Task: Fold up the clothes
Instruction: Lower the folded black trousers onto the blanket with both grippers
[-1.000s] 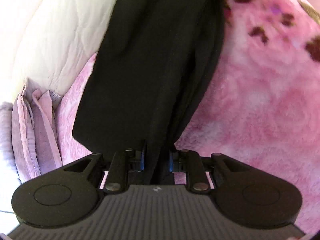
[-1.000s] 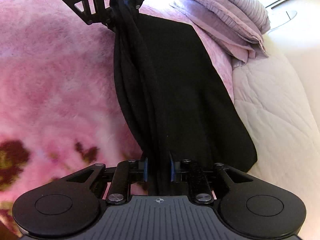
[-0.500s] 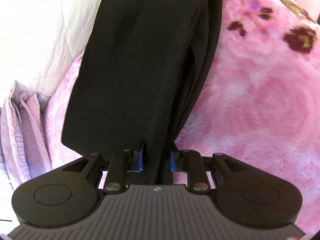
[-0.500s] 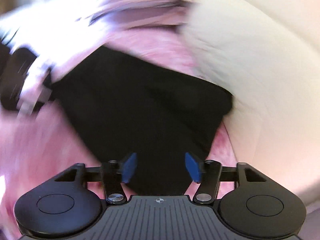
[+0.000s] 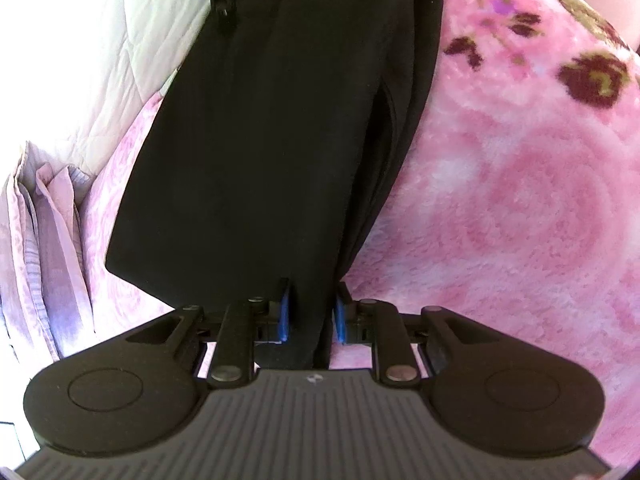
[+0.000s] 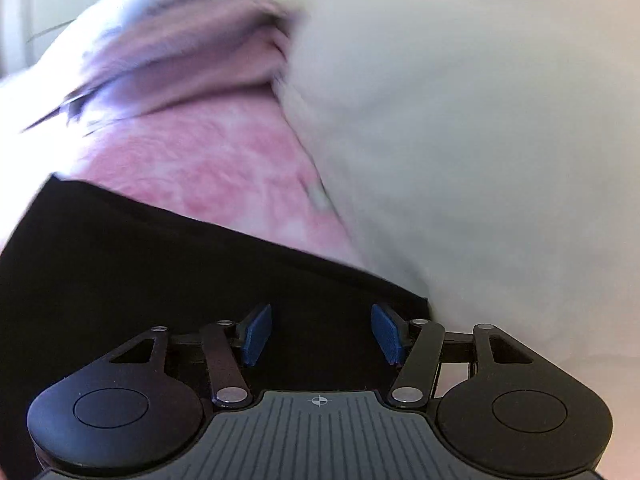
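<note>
Two grippers | left gripper (image 5: pixel 310 312) clamps black garment (image 5: pixel 260 140) | right gripper (image 6: pixel 318 334) agape (angled down)

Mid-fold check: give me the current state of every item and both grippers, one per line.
black garment: folded into a long strip, lying on the blanket, one end pinched.
left gripper: shut on the garment's gathered end.
right gripper: open, pads apart above the garment, holding nothing.
pink blanket: spread flat under the garment.
lilac clothes: folded, stacked beside the blanket.
</note>
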The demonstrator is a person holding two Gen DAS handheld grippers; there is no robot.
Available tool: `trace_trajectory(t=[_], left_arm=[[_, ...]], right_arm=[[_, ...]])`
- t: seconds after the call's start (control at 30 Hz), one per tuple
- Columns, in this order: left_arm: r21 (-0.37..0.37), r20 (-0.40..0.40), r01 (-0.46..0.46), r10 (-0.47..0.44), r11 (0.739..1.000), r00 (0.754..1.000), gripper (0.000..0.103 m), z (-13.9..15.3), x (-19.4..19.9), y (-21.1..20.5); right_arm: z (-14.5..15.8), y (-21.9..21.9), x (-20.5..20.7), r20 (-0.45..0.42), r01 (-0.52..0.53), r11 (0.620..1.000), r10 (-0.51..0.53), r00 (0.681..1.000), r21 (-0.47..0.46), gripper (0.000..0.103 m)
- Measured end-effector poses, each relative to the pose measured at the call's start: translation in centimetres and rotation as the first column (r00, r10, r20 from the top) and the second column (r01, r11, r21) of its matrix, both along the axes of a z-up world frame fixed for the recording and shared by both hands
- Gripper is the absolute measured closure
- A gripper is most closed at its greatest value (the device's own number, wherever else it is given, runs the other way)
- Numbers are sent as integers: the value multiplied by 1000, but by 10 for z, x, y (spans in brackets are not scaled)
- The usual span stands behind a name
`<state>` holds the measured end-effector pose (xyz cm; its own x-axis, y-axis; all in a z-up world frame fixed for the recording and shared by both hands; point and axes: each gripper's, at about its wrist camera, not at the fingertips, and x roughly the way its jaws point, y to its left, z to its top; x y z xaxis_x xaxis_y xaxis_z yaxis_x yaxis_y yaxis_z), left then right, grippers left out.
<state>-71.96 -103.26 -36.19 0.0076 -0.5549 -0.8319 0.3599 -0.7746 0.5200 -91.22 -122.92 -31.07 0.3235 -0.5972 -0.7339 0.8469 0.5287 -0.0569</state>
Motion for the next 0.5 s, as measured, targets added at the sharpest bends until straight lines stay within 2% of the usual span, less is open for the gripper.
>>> trace_trajectory(t=[0.03,0.13,0.27,0.33,0.37,0.47,0.5], left_arm=[[2,-2,-3,3,1000,1000,85,1,0,0],[29,-32,-21,22,999,999,84,9,4,-4],[60,-129,-65,72,996,989,83,35,19,-3],[46,-171,-71,78,996,982,83,52,18,20],[42,-190,-79,86,996,978,83,57,24,13],[14,-220,-123,123,992,968,83,71,31,8],[2,-219,-136,133,991,967,83,75,32,7]], right_arm=[[-6,-11,-1,25,21,999,-22,999,39,45],[9,-18,-2,83,58,998,-61,995,38,44],[39,8,-24,155,163,986,-159,975,-19,44],[40,15,-35,167,235,972,-231,958,-2,44],[39,18,-40,172,266,964,-264,949,10,44],[24,8,-43,166,297,951,-308,937,88,45],[19,3,-42,160,282,955,-294,942,92,45]])
